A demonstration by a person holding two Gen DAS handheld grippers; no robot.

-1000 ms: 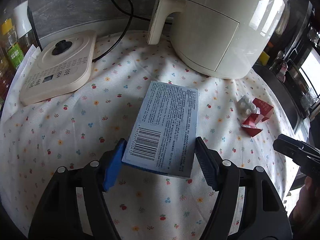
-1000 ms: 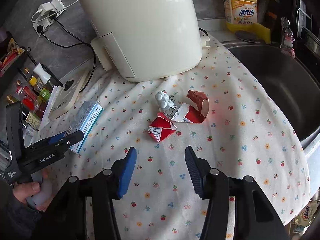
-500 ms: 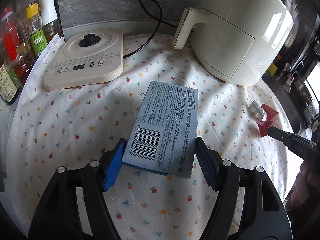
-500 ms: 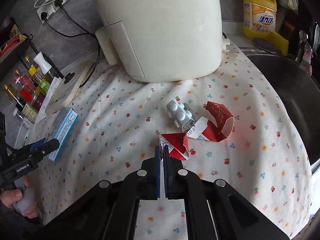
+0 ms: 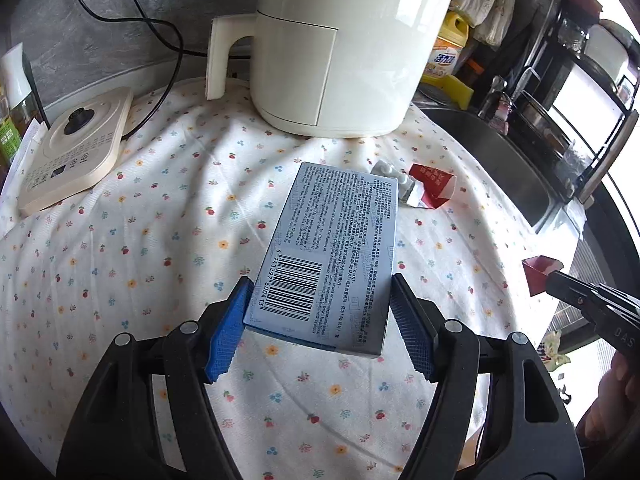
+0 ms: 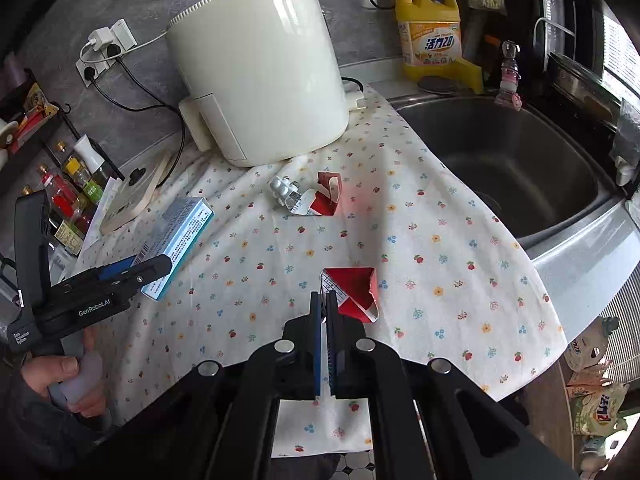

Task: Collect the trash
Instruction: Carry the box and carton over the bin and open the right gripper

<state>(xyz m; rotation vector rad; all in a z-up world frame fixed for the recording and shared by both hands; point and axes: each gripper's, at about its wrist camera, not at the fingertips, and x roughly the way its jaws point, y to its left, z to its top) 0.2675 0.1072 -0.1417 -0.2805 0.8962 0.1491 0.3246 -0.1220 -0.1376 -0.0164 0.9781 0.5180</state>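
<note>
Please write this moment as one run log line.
left gripper: holds blue box | right gripper: shut on red scrap | blister pack: on cloth

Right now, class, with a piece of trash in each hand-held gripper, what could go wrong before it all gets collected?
1. The right hand-held gripper pinches only one edge of the red scrap; it could slip out.
2. The blue box sticks far out beyond the left hand-held gripper, so it could twist loose or knock the air fryer.
3. The blister pack and red carton on the cloth could be forgotten.
</note>
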